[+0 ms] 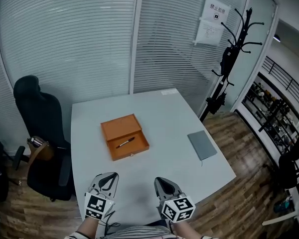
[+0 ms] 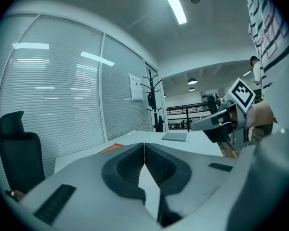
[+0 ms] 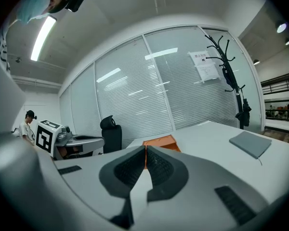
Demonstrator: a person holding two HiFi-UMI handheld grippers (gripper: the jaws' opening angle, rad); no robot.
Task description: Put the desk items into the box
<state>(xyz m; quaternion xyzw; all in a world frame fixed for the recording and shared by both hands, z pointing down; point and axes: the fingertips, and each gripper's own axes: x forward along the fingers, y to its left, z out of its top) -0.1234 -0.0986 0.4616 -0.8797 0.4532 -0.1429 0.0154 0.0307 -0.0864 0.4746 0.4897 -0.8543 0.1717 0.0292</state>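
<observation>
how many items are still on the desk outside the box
1: the grey notebook, lying right of the orange box. The pen is already inside it.

One overhead, two low; box (image 1: 124,137) shared.

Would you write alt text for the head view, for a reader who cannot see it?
An open orange box holding a pen sits on a white table, a grey notebook to its right. At the near edge, the left gripper and right gripper are shut and empty.

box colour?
Orange box, open, a pen inside. Clearest in the head view.
</observation>
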